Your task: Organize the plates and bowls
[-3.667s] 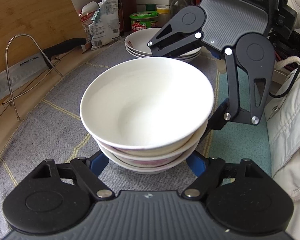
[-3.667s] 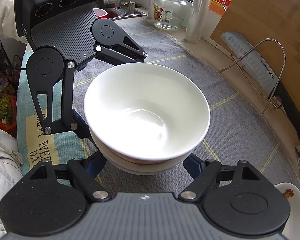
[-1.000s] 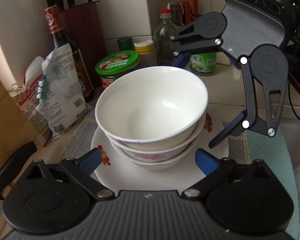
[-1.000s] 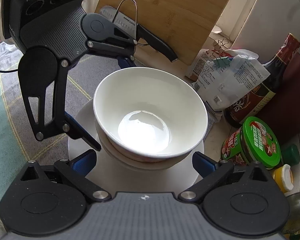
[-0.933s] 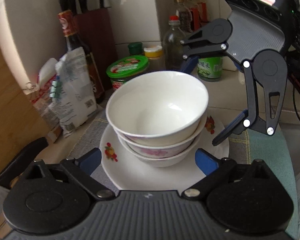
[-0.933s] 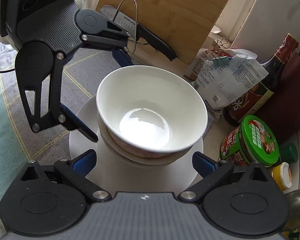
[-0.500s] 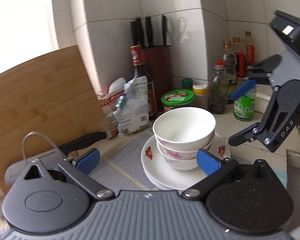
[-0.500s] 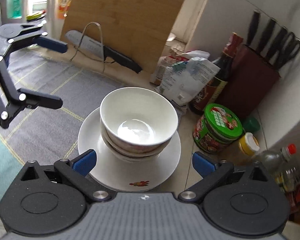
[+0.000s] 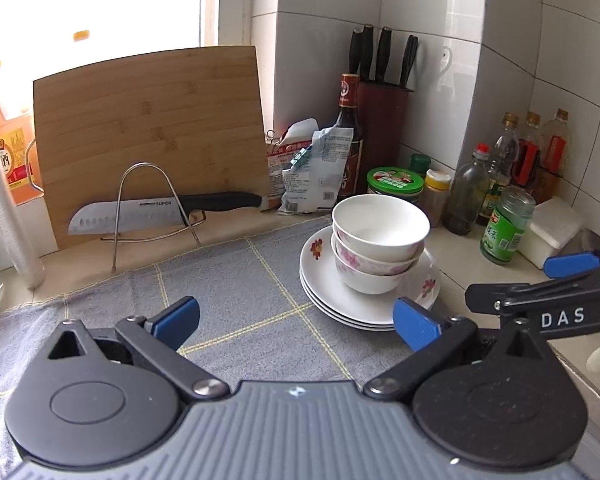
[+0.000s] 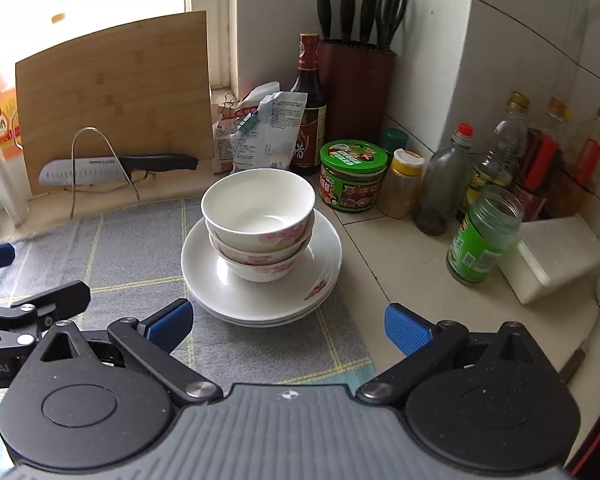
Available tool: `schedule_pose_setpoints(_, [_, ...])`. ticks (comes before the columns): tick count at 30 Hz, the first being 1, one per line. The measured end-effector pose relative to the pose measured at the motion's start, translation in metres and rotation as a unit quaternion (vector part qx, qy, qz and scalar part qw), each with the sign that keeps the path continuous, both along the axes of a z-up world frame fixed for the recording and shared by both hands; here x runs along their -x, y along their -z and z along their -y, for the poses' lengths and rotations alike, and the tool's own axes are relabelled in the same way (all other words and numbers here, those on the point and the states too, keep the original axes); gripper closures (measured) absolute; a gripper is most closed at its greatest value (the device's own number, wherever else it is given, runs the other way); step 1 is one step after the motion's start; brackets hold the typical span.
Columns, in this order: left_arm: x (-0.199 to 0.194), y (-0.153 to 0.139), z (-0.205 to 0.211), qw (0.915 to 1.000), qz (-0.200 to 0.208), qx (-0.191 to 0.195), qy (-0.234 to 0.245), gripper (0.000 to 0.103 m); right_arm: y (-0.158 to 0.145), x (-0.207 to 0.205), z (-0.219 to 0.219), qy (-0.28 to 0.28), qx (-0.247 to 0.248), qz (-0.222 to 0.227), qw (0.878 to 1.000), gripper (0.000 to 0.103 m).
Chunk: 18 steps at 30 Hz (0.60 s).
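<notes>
Three white bowls with pink flowers (image 9: 380, 240) are nested upright on a stack of white plates (image 9: 324, 284) at the right edge of the grey cloth. They also show in the right wrist view, bowls (image 10: 260, 224) on plates (image 10: 328, 264). My left gripper (image 9: 296, 320) is open and empty, well back from the stack. My right gripper (image 10: 288, 326) is open and empty, also back from it. The right gripper's fingers (image 9: 572, 262) show at the right edge of the left wrist view.
A cutting board (image 9: 152, 128), a knife (image 9: 160, 210) and a wire rack (image 9: 148, 204) stand behind the cloth. Food bags (image 9: 316, 168), a sauce bottle (image 9: 348, 136), a knife block (image 9: 380, 128), jars (image 10: 352, 176) and bottles (image 10: 484, 240) crowd the corner. A white box (image 10: 556, 256) lies to the right.
Both grippers carried the bowl stack onto the plates, opened, and have pulled back and away. The bowls now stand free on the plates.
</notes>
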<state>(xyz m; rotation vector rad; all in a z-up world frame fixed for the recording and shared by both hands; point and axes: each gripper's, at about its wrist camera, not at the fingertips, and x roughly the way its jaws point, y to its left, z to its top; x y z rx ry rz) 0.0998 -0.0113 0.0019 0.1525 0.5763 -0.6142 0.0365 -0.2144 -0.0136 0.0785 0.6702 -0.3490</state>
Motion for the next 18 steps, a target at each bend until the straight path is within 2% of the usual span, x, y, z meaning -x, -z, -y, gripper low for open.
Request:
schedule_pose_setpoints(8, [0.01,-0.005,-0.006,0.9999,0.006,-0.012,-0.002,0.001,-0.002,0.018,-0.013,0.017,-0.008,0.013,1.0,0.0])
schedule_pose_setpoints(18, [0.012,-0.009,-0.01,0.9999,-0.001,-0.011,-0.002,0.001,-0.002,0.019,-0.021,0.014,-0.007,0.012,1.0,0.0])
